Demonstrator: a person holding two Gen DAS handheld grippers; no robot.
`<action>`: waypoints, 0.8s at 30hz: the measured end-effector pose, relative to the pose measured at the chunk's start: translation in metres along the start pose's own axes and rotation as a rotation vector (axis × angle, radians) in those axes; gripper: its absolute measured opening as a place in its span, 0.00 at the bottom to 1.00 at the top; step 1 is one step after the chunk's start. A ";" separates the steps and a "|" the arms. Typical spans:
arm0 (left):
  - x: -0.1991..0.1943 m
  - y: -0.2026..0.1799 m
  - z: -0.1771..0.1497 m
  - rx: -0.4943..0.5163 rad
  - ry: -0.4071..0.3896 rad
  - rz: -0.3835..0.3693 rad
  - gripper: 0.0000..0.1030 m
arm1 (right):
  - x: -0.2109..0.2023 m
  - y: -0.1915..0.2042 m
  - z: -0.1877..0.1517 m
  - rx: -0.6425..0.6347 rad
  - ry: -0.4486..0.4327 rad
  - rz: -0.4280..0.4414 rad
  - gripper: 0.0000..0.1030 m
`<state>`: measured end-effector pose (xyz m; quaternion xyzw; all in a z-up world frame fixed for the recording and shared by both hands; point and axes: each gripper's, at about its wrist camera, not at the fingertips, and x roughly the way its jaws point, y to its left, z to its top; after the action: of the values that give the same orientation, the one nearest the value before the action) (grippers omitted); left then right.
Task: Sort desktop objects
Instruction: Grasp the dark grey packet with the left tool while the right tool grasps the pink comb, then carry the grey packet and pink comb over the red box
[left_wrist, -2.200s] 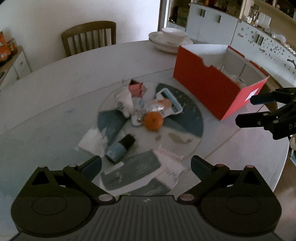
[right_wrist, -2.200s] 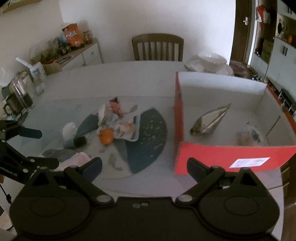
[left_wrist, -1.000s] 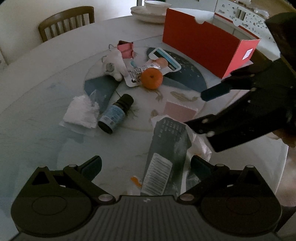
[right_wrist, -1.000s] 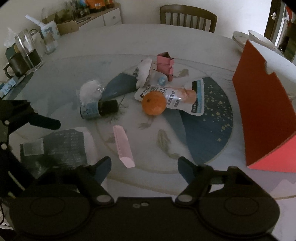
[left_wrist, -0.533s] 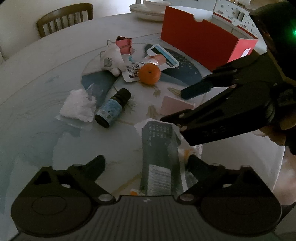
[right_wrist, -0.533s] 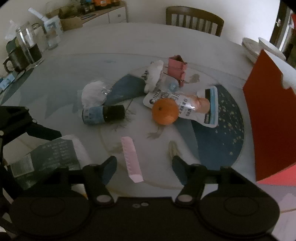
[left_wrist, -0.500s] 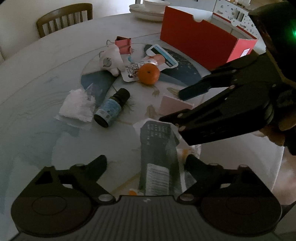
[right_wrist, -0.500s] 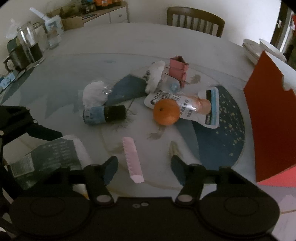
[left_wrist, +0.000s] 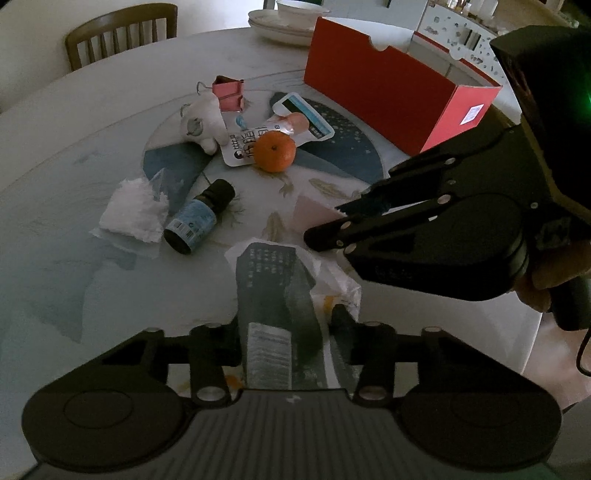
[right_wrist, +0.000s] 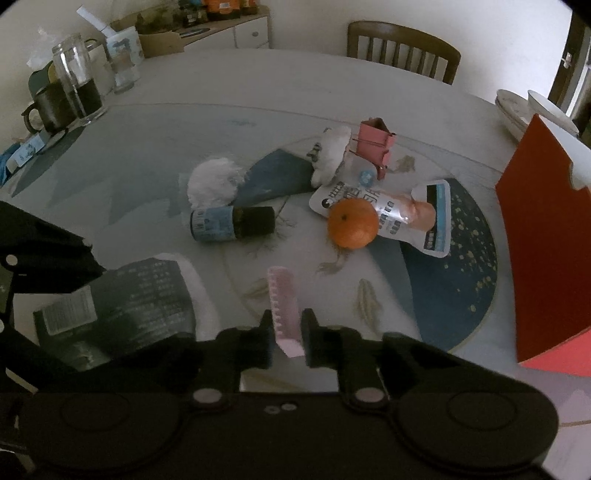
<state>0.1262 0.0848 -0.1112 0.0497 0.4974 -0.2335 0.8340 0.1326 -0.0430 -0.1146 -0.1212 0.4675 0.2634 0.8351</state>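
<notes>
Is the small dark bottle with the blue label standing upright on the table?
No, the small dark bottle lies on its side on the table, with its cap pointing toward the orange.

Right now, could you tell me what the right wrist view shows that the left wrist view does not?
Only the right wrist view shows the glass jar and dark mug at the table's far edge, and the pink comb's teeth between the right gripper's jaws. Only the left wrist view shows the red box's white label. Both show the orange, the dropper bottle and the dark packet in the left gripper.
</notes>
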 end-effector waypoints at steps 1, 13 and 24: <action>0.000 0.000 0.000 -0.006 -0.002 -0.006 0.34 | -0.001 -0.001 0.000 0.008 -0.001 0.001 0.09; -0.007 -0.006 0.009 -0.030 -0.021 -0.022 0.19 | -0.023 -0.024 -0.006 0.117 -0.024 0.006 0.09; -0.018 -0.021 0.021 -0.035 -0.029 -0.033 0.17 | -0.061 -0.050 -0.019 0.174 -0.061 0.005 0.09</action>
<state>0.1269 0.0659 -0.0818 0.0237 0.4898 -0.2392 0.8381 0.1204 -0.1127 -0.0753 -0.0392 0.4634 0.2272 0.8556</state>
